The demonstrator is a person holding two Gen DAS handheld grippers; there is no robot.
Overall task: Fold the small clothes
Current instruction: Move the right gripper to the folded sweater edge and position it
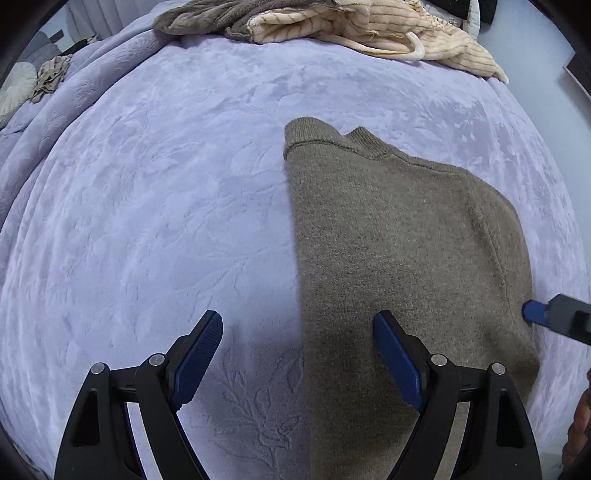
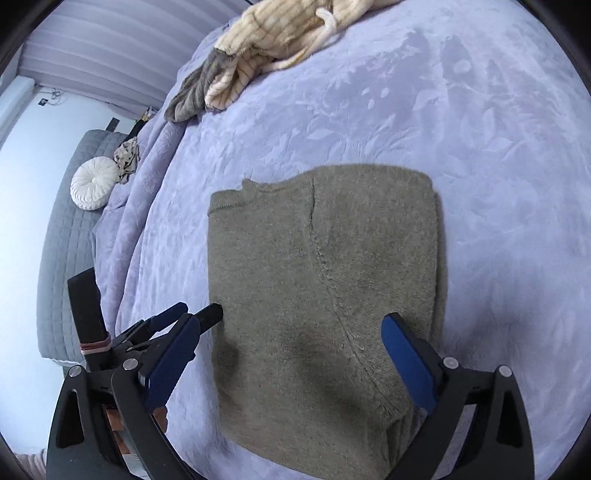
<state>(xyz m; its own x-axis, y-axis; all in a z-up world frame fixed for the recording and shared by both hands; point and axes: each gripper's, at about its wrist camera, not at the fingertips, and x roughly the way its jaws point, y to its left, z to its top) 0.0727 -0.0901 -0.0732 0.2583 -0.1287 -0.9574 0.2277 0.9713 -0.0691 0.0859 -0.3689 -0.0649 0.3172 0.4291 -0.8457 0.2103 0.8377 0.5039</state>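
no readable text, labels, brands, numbers, signs

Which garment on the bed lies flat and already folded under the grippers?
The olive-brown knit sweater, a flat rectangle between both open grippers. The cream ribbed garment and grey garment lie crumpled together at the far edge of the bed.

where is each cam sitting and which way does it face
Left wrist: on the open left gripper, looking forward and down at the lavender embossed bedspread; the folded olive knit sweater lies right of centre.
Right wrist: on the open right gripper, looking down onto that sweater; the left gripper shows at left.
Shared: sweater, bedspread, cream ribbed garment.
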